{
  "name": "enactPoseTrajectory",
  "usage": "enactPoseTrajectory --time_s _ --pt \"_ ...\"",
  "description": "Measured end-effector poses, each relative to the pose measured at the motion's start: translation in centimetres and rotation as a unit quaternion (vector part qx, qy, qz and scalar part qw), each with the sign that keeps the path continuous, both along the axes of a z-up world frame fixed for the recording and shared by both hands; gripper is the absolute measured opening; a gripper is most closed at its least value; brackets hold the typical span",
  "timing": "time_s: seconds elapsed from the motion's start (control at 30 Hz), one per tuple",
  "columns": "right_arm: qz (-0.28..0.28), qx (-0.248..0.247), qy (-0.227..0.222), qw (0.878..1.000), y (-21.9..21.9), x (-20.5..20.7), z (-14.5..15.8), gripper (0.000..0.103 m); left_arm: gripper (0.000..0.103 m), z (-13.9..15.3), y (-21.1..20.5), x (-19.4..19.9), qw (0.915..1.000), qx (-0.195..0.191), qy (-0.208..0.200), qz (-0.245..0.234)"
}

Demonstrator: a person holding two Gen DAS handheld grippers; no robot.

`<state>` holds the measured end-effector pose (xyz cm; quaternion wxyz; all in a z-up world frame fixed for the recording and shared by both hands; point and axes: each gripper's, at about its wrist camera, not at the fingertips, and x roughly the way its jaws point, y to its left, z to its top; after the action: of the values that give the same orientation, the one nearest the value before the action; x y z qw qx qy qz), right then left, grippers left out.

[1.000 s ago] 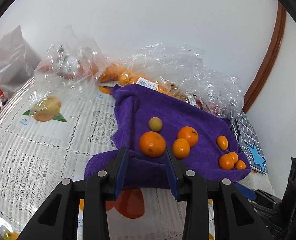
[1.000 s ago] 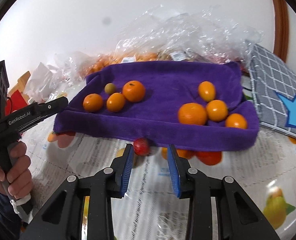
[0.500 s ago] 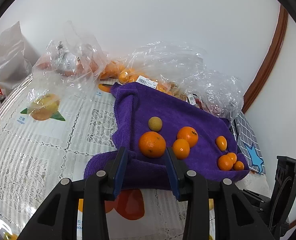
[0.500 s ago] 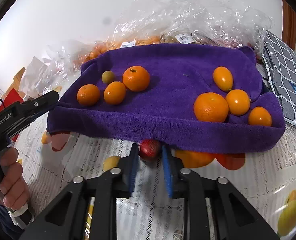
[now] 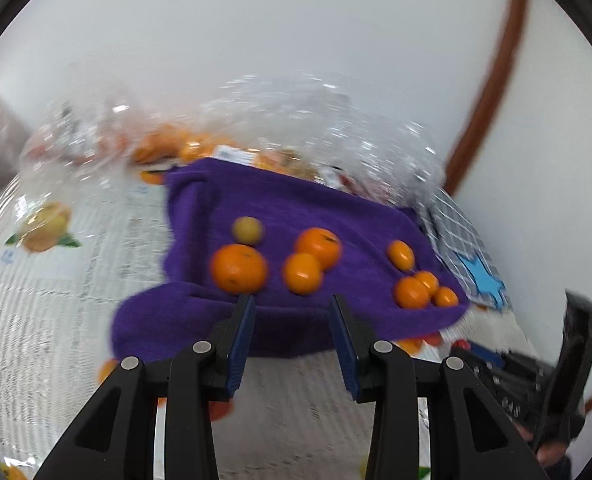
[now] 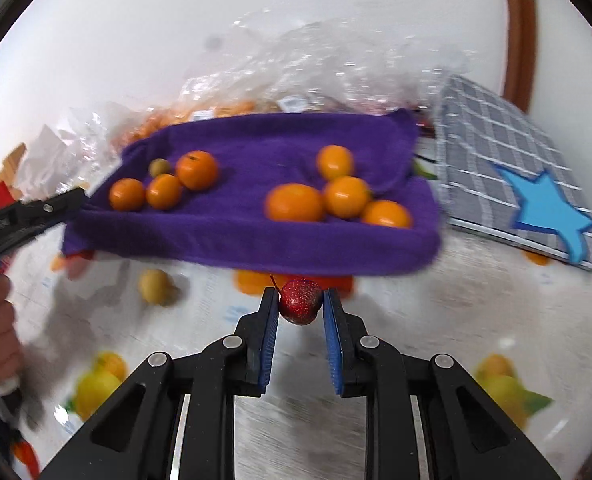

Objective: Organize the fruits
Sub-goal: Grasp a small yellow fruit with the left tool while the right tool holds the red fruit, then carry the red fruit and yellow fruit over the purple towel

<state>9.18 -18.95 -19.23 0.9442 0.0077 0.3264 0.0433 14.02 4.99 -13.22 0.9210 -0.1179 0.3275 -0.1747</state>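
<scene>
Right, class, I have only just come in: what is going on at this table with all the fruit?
A person holds a gripper in each hand and is sorting fruit. The right gripper is shut on a small glittery red cherry-like fruit, just in front of the purple towel. On the towel lie two groups of oranges and one small greenish-yellow fruit. The left gripper hovers at the towel's near edge with nothing between its fingers. Clear plastic bags of more fruit sit behind.
</scene>
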Motion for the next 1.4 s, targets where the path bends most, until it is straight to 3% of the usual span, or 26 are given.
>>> enactPoseTrajectory --time_s 0.2,0.37,0.57,0.63,0.7,0.8,1.17,1.4 --pt "-0.023 -0.013 -0.019 0.999 -2.4 -1.5 0.1 0.023 0.036 -1.0 -5.0 -1.2 0.9962 0.018 0.029 -0.08" --pt "-0.019 0.01 -0.024 0.999 -3.8 -2.5 0.0 0.023 0.036 -2.4 -7.7 -1.1 0.9922 0.049 0.063 -0.095" --pt "0.0 0.052 -0.019 0.998 -4.5 -2.4 -0.1 0.023 0.035 -3.5 -9.1 -0.8 0.989 0.088 0.089 -0.079" --pt "-0.001 0.072 -0.021 0.997 -5.1 -2.6 -0.2 0.023 0.033 -3.4 -8.8 -0.7 0.9901 0.08 0.087 -0.076" --pt "-0.003 0.086 -0.019 0.996 -5.6 -2.5 -0.3 0.023 0.024 -3.5 -8.6 -0.6 0.9899 0.078 0.094 -0.072" --pt "-0.002 0.097 -0.021 0.995 -5.8 -2.5 -0.3 0.023 0.024 -3.5 -8.7 -0.5 0.9906 0.075 0.091 -0.07" --pt "-0.005 0.089 -0.029 0.996 -5.7 -2.8 -0.2 0.023 0.024 -1.6 -6.7 -1.0 0.9969 0.03 0.052 -0.05" --pt "0.018 0.031 -0.042 0.998 -3.1 -1.7 1.6 0.023 0.024 0.6 -2.1 0.6 0.999 0.026 0.033 0.019"
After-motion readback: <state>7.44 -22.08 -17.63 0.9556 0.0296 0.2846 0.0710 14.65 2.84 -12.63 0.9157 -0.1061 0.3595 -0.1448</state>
